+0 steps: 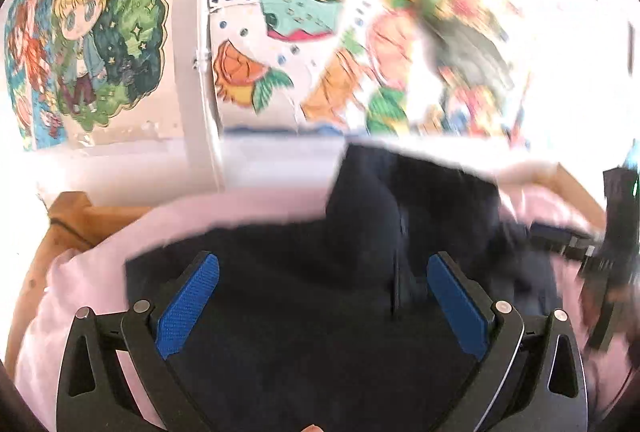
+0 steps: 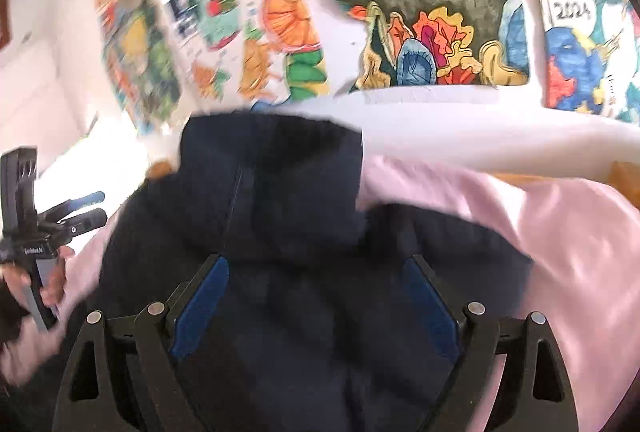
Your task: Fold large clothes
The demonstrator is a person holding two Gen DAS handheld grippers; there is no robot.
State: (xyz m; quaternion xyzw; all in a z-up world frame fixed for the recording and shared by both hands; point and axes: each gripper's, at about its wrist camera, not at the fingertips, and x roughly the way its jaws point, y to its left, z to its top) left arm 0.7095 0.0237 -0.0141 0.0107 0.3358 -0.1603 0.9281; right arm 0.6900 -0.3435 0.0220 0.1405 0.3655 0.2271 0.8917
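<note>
A dark navy garment (image 1: 320, 296) lies bunched on a pink sheet (image 1: 80, 296), with one part raised at the far side. My left gripper (image 1: 322, 264) is open just above the garment, blue pads (image 1: 188, 304) wide apart, holding nothing. In the right wrist view the same navy garment (image 2: 280, 232) lies on the pink sheet (image 2: 560, 252), a folded part with a seam standing up in the middle. My right gripper (image 2: 316, 268) is open over it and empty. The left gripper also shows in the right wrist view (image 2: 86, 208) at the left edge, jaws apart.
A white wall with colourful painted posters (image 1: 112, 24) rises right behind the surface. Wooden frame edges (image 1: 76, 216) show beyond the sheet at the left and at the far right (image 2: 624, 176). The right gripper's body (image 1: 608, 256) is at the right edge of the left view.
</note>
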